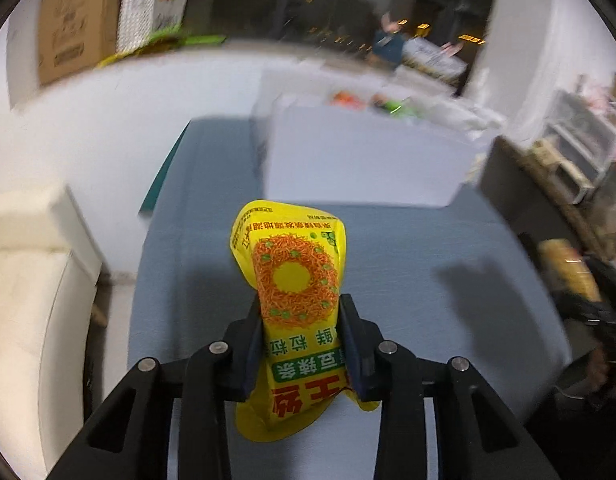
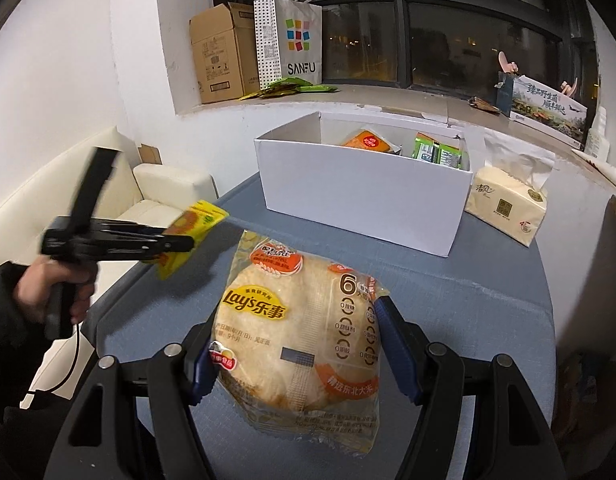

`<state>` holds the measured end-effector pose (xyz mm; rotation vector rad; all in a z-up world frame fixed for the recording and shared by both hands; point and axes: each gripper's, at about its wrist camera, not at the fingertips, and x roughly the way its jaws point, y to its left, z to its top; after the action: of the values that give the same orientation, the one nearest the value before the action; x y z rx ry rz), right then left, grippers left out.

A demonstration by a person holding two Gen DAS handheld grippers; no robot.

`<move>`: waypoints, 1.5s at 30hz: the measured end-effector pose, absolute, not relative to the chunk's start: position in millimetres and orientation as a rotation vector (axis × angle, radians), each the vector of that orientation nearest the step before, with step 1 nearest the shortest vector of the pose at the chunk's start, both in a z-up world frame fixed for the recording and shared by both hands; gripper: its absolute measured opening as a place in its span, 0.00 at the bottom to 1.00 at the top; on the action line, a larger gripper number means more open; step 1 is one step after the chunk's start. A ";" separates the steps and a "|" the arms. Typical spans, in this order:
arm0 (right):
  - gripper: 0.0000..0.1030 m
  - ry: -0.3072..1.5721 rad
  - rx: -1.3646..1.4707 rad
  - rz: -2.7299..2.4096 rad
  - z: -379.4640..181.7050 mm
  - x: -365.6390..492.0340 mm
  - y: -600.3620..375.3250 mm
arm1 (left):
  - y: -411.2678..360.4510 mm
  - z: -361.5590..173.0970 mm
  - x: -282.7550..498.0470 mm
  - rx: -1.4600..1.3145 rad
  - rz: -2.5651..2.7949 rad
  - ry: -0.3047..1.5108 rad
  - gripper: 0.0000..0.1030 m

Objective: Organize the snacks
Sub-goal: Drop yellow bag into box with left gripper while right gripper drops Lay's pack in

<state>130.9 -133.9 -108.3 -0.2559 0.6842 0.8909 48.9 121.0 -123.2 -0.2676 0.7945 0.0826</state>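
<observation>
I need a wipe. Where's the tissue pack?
In the right wrist view, the tissue pack sits on the table's far right, beside the white box.

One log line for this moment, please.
left tool: shut on yellow bag, aloft | right tool: shut on Lay's bag | white box: open, snacks inside

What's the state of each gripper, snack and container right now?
Left gripper: shut on yellow pack, held above the table.
Yellow pack: pinched, crumpled.
Right gripper: shut on Lay's bag.
Lay's bag: sealed, gripped at both sides.
White box: open, orange and green packs inside.
Tissue pack: open, a tissue sticking out.
Cardboard box: flaps open.
</observation>
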 end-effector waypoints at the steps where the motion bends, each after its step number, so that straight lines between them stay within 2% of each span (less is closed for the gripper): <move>1: 0.72 0.682 -0.249 0.888 -107.6 132.0 -134.8 | 118.2 -114.5 45.8 -0.262 0.073 0.771 0.37; 8: 0.72 0.639 -0.202 0.854 -87.3 151.2 -142.4 | 100.8 -36.7 74.2 -0.215 -0.015 0.598 0.37; 13: 0.72 0.608 -0.137 0.835 -55.6 194.5 -139.9 | 110.5 2.0 139.7 -0.197 -0.021 0.543 0.37; 21: 0.72 0.634 0.001 0.801 -19.7 312.6 -98.3 | 143.7 -3.5 260.0 -0.237 0.006 0.613 0.37; 26: 0.72 0.692 0.023 0.779 -22.3 371.1 -65.9 | 150.3 -20.6 288.4 -0.208 0.023 0.656 0.37; 28: 0.72 0.714 0.015 0.773 -26.9 383.0 -55.3 | 154.5 -23.7 289.1 -0.207 0.052 0.646 0.48; 30: 0.72 0.717 0.007 0.772 -29.9 388.4 -48.6 | 163.2 -27.6 291.0 -0.244 0.060 0.656 0.91; 31: 0.73 0.727 0.019 0.789 -32.8 392.9 -44.8 | 167.0 -29.5 290.2 -0.262 0.060 0.656 0.99; 34: 1.00 0.760 0.022 0.791 -40.3 400.3 -38.4 | 171.6 -30.6 283.4 -0.254 0.069 0.643 1.00; 45: 1.00 0.650 -0.042 0.682 -32.4 378.4 -49.6 | 151.6 -13.6 238.9 -0.117 0.192 0.559 1.00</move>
<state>378.4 -49.6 -32.4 -0.0421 0.6501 0.6825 238.9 151.6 -13.6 -0.1167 0.5593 0.1924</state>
